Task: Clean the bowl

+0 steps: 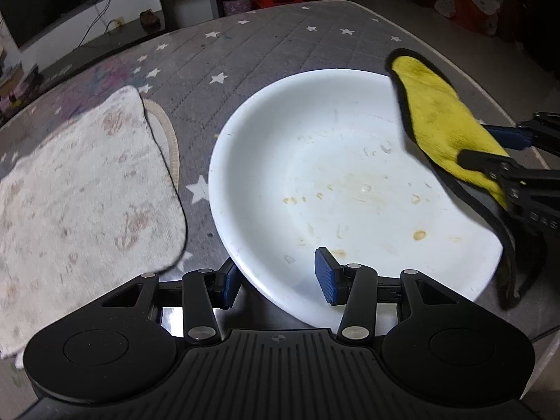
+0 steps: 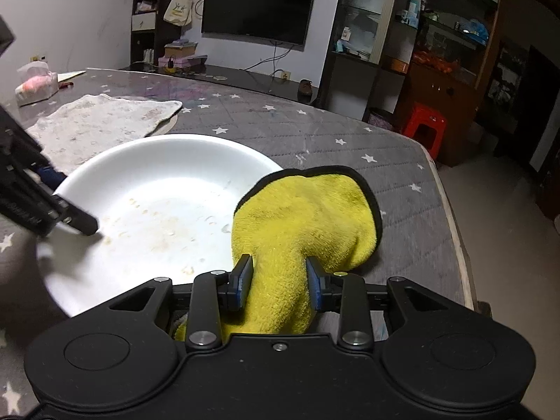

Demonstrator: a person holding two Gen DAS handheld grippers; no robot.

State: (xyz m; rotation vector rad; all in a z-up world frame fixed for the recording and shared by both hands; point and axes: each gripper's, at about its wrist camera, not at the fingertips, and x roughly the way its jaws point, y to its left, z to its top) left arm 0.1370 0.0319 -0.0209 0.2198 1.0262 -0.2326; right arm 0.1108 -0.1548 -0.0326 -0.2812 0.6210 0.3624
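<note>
The jaws of the left gripper (image 1: 280, 281) stand wide apart and straddle the near rim of the white bowl (image 1: 350, 182): one blue pad sits outside and partly behind the rim, the other lies over the inner wall. Whether the pads touch the rim cannot be told. The bowl spreads out ahead of the jaws on the table (image 1: 273, 45), whose grey cover carries white stars. Its floor shows yellowish-brown smears and droplets. To the right of the jaws, over the bowl's far right edge, the right gripper (image 1: 490, 143) reaches in from the side with a yellow cloth (image 1: 441, 115) trimmed in black pinched between its pads. To the left of the jaws a pale patterned towel (image 1: 80, 189) lies flat on the table, covering most of a round mat whose edge peeks out.

In the right wrist view, the right gripper's (image 2: 279, 281) jaws are closed partway onto a bunched neck of the yellow cloth (image 2: 308, 210), both blue pads pressing its sides. Ahead of the jaws the cloth fans out, draped over the bowl's (image 2: 157, 182) right rim and onto the table (image 2: 315, 129). The bowl sits ahead and left of the jaws, its soiled floor exposed. At its far left rim is the left gripper (image 2: 59, 206), blurred. Beyond the bowl lies the pale towel (image 2: 101, 122).
</note>
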